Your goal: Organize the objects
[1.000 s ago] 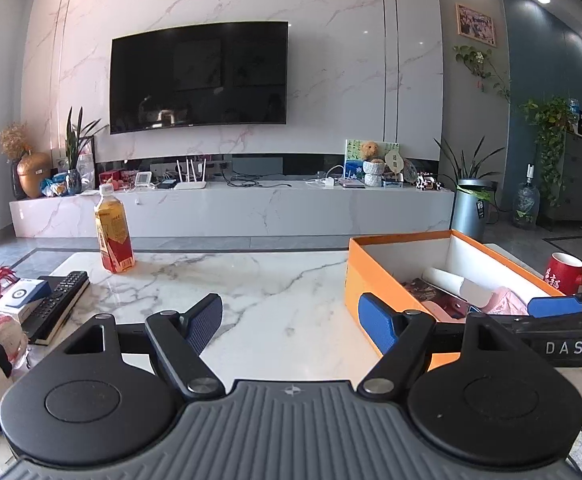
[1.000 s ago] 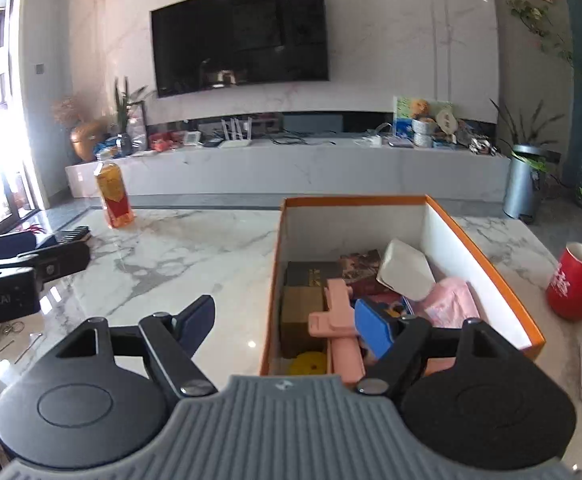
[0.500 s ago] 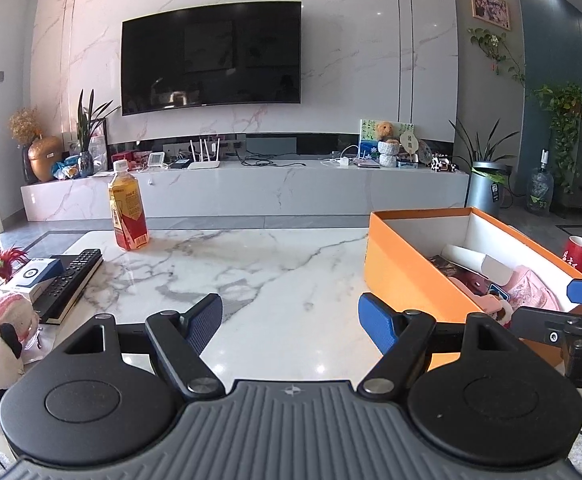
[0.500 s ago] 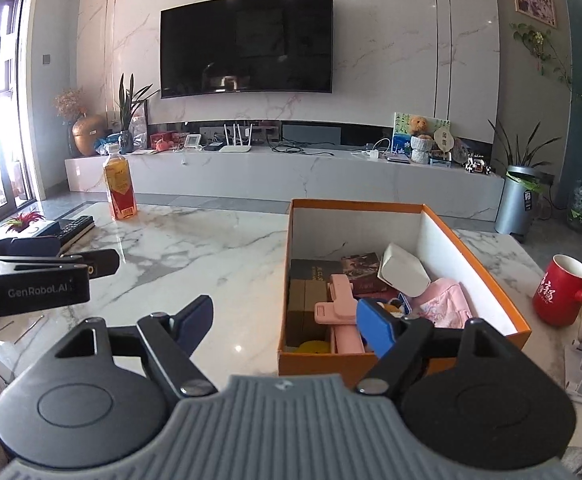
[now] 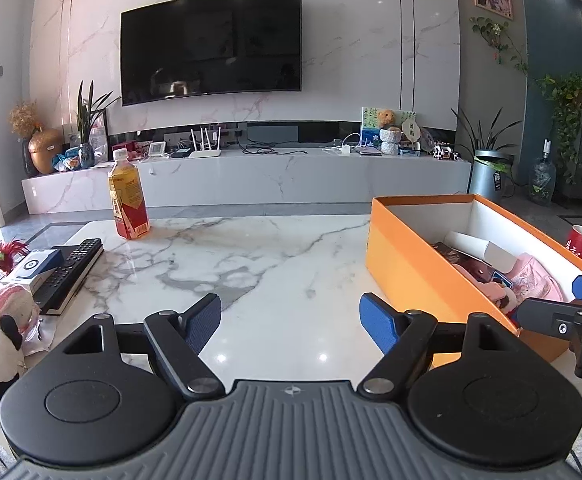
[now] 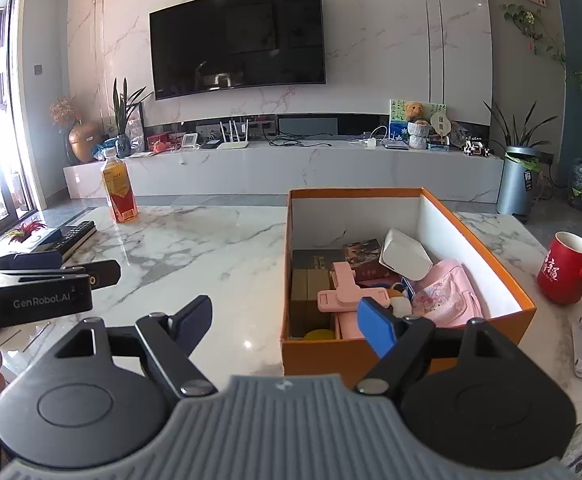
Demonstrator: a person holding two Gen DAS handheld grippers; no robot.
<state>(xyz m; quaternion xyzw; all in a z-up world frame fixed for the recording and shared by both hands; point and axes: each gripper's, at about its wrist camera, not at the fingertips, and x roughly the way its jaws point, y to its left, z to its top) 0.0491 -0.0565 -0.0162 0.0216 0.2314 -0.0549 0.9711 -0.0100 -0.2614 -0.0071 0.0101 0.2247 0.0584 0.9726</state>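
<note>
- The left gripper [image 5: 290, 316] and right gripper [image 6: 285, 318] both hang above the marble bench [image 5: 251, 264] with fingers spread wide and nothing between them
- The orange box [image 6: 527, 312] sits on the bench's right half, already holding a pink clip [image 6: 347, 292], small cartons and a pink pouch [image 6: 447, 300]
- Loose things left to sort: the tea bottle [image 5: 128, 196] standing upright far left, and the remote [image 5: 71, 272] near the left edge
- The bottle looks full, so probably heavy and slick; grip the labelled waist, not the cap
- The remote is stiff and flat, best pinched across its narrow sides
- Wide bare marble lies between bottle and box; the box's tall wall needs clearing on the way in, and the red mug [image 6: 567, 268] stands just beyond
</note>
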